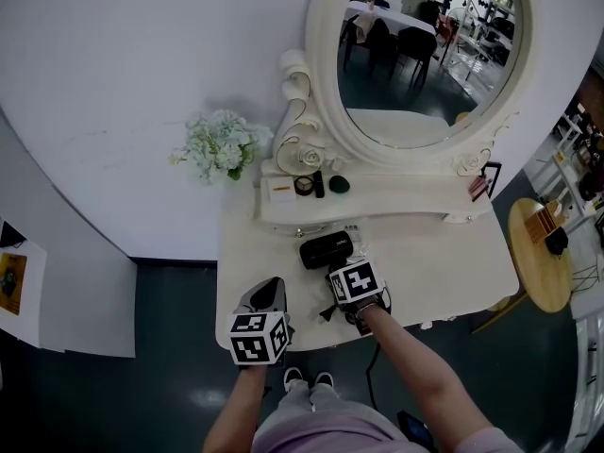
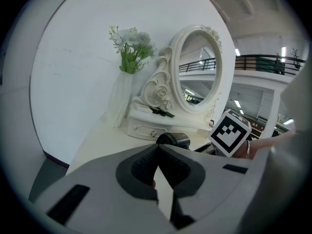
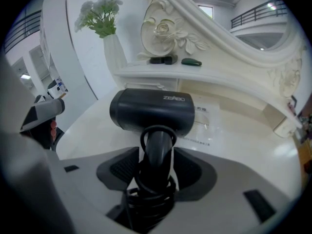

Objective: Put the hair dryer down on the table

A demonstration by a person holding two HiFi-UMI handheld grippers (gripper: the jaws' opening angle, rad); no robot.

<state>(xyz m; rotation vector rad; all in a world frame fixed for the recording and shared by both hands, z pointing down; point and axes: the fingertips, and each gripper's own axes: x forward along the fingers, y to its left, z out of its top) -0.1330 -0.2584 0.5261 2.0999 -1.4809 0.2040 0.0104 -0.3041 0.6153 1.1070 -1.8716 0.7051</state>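
Placement is judged nearly complete but not finished. The hair dryer (image 3: 152,110) sits low over the white dressing table (image 1: 444,253), in front of the drawer shelf. Whether its body actually rests on the surface cannot be confirmed. The right gripper (image 3: 157,167) pinches the handle, with the coiled cord lying between its pads, so release is outstanding. The left gripper (image 2: 157,150) hovers at the table's near edge, well left of the dryer, tips pressed together and holding nothing. Remaining work: settle the dryer, open the jaws, withdraw.

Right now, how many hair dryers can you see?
1: the black hair dryer, over the table before the mirror shelf, handle clamped in the right gripper. No other shows.
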